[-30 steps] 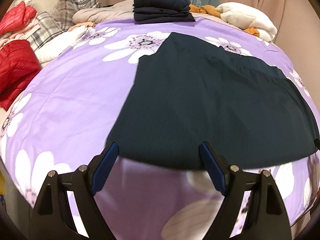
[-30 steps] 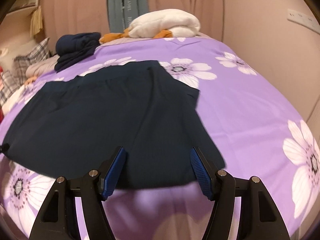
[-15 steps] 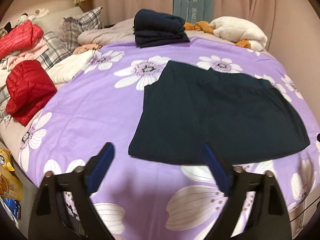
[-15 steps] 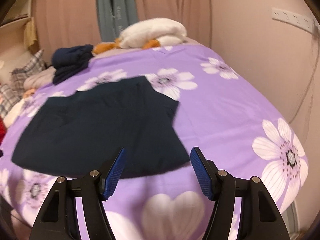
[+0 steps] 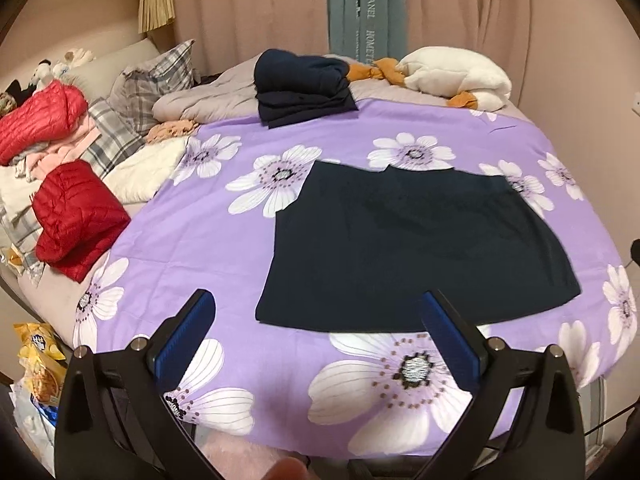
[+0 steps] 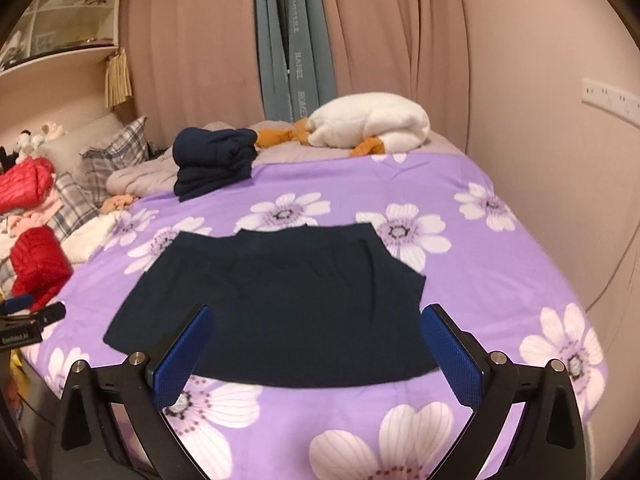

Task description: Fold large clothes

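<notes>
- Left wrist view: the left gripper (image 5: 318, 322) has pulled well back from the dark navy garment (image 5: 416, 248); a second ago its blue pads sat right at the hem, and now bare purple floral bedspread (image 5: 208, 240) shows in between. Jaws spread wide, holding nothing.
- Right wrist view: same story for the right gripper (image 6: 318, 338). It has backed away and risen, jaws wide apart and empty, and the garment now fits whole in the picture instead of filling it.
- The garment itself has not shifted: it lies flat, partly folded into a rough rectangle, in the middle of the bedspread, touched by neither gripper.
- Nothing here works as a container; the bed carries it all. A folded stack of navy clothes (image 5: 304, 88) sits at the far edge of the bedspread, well apart from the flat garment, with a white bundle (image 5: 456, 74) and orange fabric (image 5: 376, 72) near it.
- Only the left wrist view shows the yellow snack bag (image 5: 38, 360) on the floor beside the bed, and it gives the clearer look at the two red puffer jackets (image 5: 76, 220) and plaid pillows (image 5: 156, 80) on the left.
- Only the right wrist view shows the wall shelf (image 6: 60, 20), the white socket strip (image 6: 610, 98) on the right wall, and a black piece of the other rig (image 6: 32, 324) poking in at the left edge.
</notes>
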Demonstrator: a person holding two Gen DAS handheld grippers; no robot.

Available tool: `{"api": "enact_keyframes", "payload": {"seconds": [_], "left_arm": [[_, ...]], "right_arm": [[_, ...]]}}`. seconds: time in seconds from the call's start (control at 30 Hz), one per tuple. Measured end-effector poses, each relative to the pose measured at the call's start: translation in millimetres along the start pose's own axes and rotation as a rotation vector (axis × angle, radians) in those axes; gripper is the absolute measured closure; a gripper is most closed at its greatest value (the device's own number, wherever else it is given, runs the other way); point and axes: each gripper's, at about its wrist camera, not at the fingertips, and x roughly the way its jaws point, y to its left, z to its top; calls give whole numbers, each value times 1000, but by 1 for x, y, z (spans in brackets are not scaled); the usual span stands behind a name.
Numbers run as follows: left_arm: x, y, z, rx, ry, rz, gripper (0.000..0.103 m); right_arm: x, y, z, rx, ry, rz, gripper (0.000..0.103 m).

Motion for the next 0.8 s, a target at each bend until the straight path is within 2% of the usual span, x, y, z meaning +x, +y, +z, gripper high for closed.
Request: {"api": "enact_keyframes", "payload": {"seconds": [0.17, 0.4, 0.57, 0.8], "left_arm": [[-28, -9, 16, -19, -28, -25, 0], [-56, -19, 33, -16, -24, -39, 0], [-65, -22, 38, -11, -7, 6, 0], [-73, -20, 37, -16, -8, -22, 0]], "right_arm": [[-8, 10, 19, 17, 47, 54, 1], [-11, 27, 33, 30, 166, 48, 1], [-20, 44, 35, -37, 185, 84, 1], [-21, 55, 36, -67, 209, 134, 1]]}}
